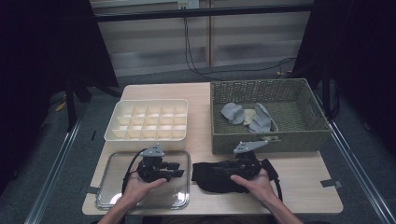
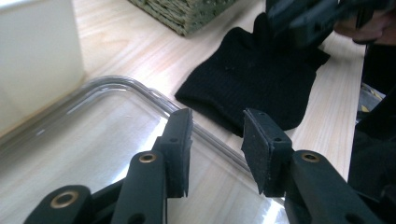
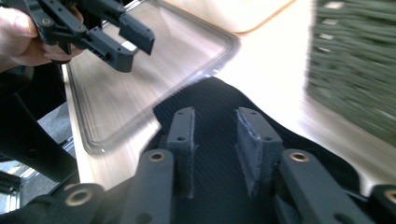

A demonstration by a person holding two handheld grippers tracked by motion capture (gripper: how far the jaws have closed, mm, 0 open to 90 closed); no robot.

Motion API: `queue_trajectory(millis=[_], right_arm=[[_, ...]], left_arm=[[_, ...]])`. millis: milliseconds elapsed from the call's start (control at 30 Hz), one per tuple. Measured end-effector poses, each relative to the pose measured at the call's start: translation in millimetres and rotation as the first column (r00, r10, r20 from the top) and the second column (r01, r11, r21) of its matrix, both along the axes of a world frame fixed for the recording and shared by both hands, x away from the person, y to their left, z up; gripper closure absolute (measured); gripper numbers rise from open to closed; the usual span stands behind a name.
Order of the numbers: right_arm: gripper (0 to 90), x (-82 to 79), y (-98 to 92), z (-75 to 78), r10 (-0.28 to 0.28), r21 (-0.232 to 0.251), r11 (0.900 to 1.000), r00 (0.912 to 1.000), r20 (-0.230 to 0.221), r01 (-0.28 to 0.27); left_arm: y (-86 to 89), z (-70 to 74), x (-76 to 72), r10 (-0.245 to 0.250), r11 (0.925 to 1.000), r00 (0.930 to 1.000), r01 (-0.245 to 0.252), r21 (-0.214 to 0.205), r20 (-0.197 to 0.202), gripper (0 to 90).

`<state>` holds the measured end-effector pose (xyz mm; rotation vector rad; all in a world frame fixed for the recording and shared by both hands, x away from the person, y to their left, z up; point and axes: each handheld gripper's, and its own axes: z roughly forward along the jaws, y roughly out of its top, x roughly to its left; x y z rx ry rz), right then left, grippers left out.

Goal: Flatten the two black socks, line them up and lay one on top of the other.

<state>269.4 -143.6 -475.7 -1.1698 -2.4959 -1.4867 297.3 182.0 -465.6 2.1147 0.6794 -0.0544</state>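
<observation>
— Our left gripper (image 2: 217, 140) sits nearest, jaws partly open with nothing between them, hanging over the clear tray (image 1: 110, 186) at the table's (image 1: 303, 186) near left corner. Our right gripper (image 3: 215, 140) is partly open too, its pads straddling the black knit cloth (image 1: 210, 179) without pressing on it, as far as we can tell.

— And where does the cloth lie?

— Flat on the table near the near edge, just right of the tray, one corner close to the tray's rim or perhaps touching it; we cannot tell which.

— What could go wrong from here?

— If we close the right jaws as they stand, we may pinch only the top layer, so the cloth would unfold or drag instead of lifting. Reaching across with the left, we could catch the tray's raised rim and shove the tray.

— What else is around?

— A white divided organizer (image 1: 147, 121) stands behind the tray, its cells looking empty. A woven basket (image 1: 266, 140) fills the far right part of the table, holding grey and pale cloth pieces (image 1: 247, 116). Its near wall stands just behind our right hand (image 1: 254, 184), so a careless forward lift could snag the cloth there.
</observation>
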Motion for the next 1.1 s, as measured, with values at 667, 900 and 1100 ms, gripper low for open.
queue_trajectory(millis=[667, 900, 1100], right_arm=[[60.1, 17.8, 75.7, -24.9, 0.115, -0.107, 0.9870, 0.9922, -0.048, -0.120], [73.0, 13.2, 78.4, -27.3, 0.102, -0.175, 0.9797, 0.9947, 0.015, -0.098], [86.1, 15.7, 77.4, -27.9, 0.087, -0.175, 0.9809, 0.9962, 0.007, -0.084]], left_arm=[[8.4, -1.0, 0.3, 0.013, 0.9998, 0.9999, -0.013, -0.013, 0.010, 60.2], [6.9, -2.3, -0.3, 0.013, 0.9999, 0.9999, -0.013, -0.007, 0.010, 60.1], [6.0, -3.5, -0.1, 0.007, 1.0000, 0.9999, -0.007, 0.000, 0.008, 60.3]])
